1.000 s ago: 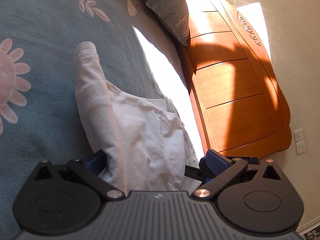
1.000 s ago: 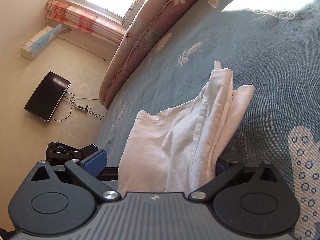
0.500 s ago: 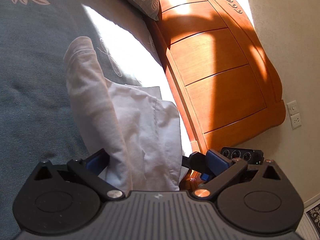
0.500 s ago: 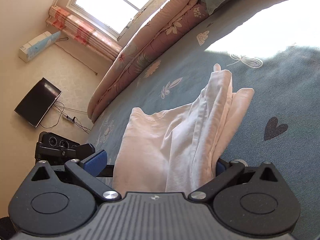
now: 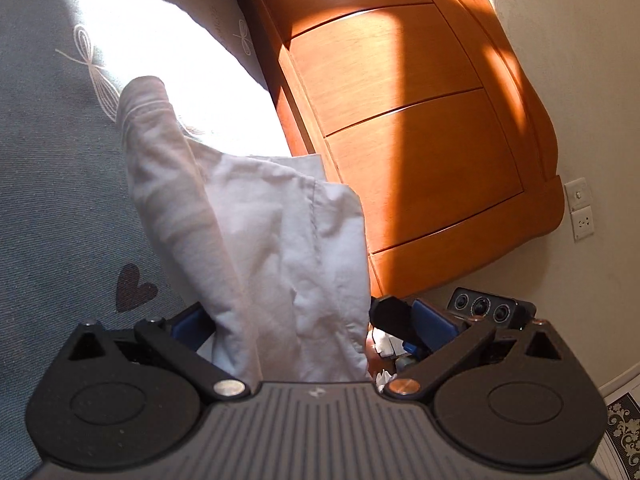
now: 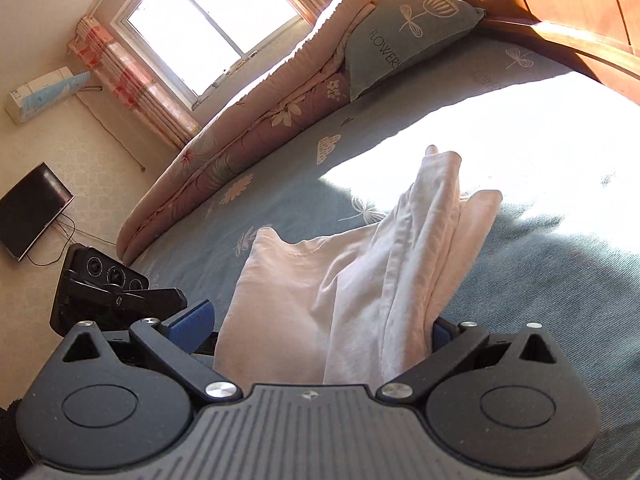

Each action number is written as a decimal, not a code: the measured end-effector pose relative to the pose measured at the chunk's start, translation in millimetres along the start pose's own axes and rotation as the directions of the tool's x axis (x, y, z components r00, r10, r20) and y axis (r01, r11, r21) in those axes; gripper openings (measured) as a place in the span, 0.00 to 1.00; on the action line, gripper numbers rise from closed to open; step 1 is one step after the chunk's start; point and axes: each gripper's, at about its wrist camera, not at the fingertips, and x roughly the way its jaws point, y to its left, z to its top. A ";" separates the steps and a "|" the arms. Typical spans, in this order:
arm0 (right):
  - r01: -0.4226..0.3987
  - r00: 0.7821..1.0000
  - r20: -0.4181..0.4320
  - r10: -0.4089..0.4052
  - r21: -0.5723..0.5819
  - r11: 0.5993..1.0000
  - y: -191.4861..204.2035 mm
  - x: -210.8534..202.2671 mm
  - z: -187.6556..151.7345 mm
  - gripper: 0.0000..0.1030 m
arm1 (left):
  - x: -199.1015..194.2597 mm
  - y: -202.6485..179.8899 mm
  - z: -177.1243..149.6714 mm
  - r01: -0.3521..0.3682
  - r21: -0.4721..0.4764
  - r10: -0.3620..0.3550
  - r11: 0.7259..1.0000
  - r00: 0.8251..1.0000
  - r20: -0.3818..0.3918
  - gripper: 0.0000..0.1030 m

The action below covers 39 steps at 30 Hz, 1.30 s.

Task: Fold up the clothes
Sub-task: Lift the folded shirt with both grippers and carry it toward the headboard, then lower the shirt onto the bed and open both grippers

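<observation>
— What is the left gripper (image 5: 296, 328) doing?
— It is holding its blue-padded fingers (image 5: 430, 326) apart around the white garment (image 5: 256, 248), which is bunching up between them above the bed (image 5: 52, 184).
— And the right gripper (image 6: 320, 328)?
— It is gripping the same garment over the bed, fingers (image 6: 192, 320) wide around the cloth, with the left gripper showing just beside it.

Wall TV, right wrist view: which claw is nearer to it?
Probably left. The left claw sits between the TV and the right claw, which is farther off, toward the headboard.
</observation>
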 end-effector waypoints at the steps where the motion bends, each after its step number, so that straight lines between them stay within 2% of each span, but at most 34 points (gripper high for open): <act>1: 0.014 1.000 0.011 -0.014 -0.005 1.000 -5.6 -4.7 5.4 1.00 | 8.6 -0.7 2.4 0.011 -0.006 -0.011 1.000 1.000 -0.005 0.98; 9: 0.099 0.993 0.061 -0.101 0.040 0.994 -57.8 -22.2 37.2 1.00 | 71.7 -4.4 14.2 0.019 0.005 -0.019 1.000 0.999 -0.036 0.98; 13: 0.140 0.989 0.044 -0.143 0.055 0.989 -79.1 -16.6 38.2 1.00 | 91.5 3.8 5.6 0.004 -0.012 -0.005 1.000 0.998 -0.067 0.98; 16: 0.189 0.982 0.014 -0.190 0.068 0.980 -93.0 -7.8 33.3 1.00 | 92.0 8.8 -0.3 -0.026 0.006 0.026 1.000 0.996 -0.090 0.98; 20: 0.319 0.948 -0.002 -0.320 0.082 0.944 -107.8 -6.9 23.3 1.00 | 61.7 7.3 -4.8 -0.088 0.079 0.096 0.993 0.990 -0.104 0.98; 22: 0.396 0.917 0.008 -0.399 0.107 0.912 -116.0 -17.9 17.7 1.00 | 33.5 -0.6 -5.5 -0.111 0.155 0.121 0.982 0.991 -0.060 0.98; 24: 0.446 0.888 0.062 -0.455 0.116 0.887 -115.0 -35.5 12.3 1.00 | 10.9 -11.1 -1.4 -0.129 0.229 0.131 0.965 0.991 0.004 0.98; 25: 0.442 0.887 0.095 -0.452 0.110 0.890 -110.2 -43.5 11.2 1.00 | 6.4 -16.8 2.8 -0.128 0.253 0.125 0.959 0.992 0.025 0.98; 27: 0.380 0.911 0.140 -0.389 0.085 0.921 -99.1 -51.9 8.8 1.00 | 14.5 -26.4 12.1 -0.094 0.268 0.091 0.959 0.996 0.022 0.98; 29: 0.302 0.944 0.132 -0.303 0.024 0.953 -84.0 -45.9 4.5 1.00 | 38.8 -28.2 14.8 -0.044 0.255 0.050 0.966 0.999 -0.017 0.98; 31: 0.289 0.954 0.098 -0.285 -0.031 0.957 -78.1 -31.1 -2.9 1.00 | 57.8 -20.6 5.9 -0.012 0.220 0.028 0.975 0.997 -0.069 0.98; 33: 0.349 0.936 0.063 -0.346 -0.041 0.936 -88.6 -15.2 -13.6 1.00 | 78.4 -7.5 -6.0 -0.039 0.200 0.064 0.979 0.991 -0.119 0.98; 34: 0.376 0.926 0.051 -0.375 -0.020 0.926 -100.2 -10.3 -19.4 0.99 | 86.5 0.9 -11.4 -0.077 0.193 0.108 0.978 0.982 -0.154 0.98; 35: 0.378 0.925 0.052 -0.377 0.004 0.926 -110.4 -8.4 -23.7 0.99 | 89.0 6.9 -15.8 -0.108 0.185 0.141 0.977 0.975 -0.173 0.98; 37: 0.360 0.927 0.092 -0.362 0.039 0.932 -114.4 -13.5 -25.5 0.99 | 78.8 9.0 -20.5 -0.126 0.178 0.156 0.976 0.974 -0.162 0.94; 39: 0.400 0.911 0.106 -0.399 0.011 0.917 -99.7 -16.2 -16.8 0.99 | 61.7 0.8 -20.9 -0.144 0.207 0.173 0.968 0.976 -0.131 0.94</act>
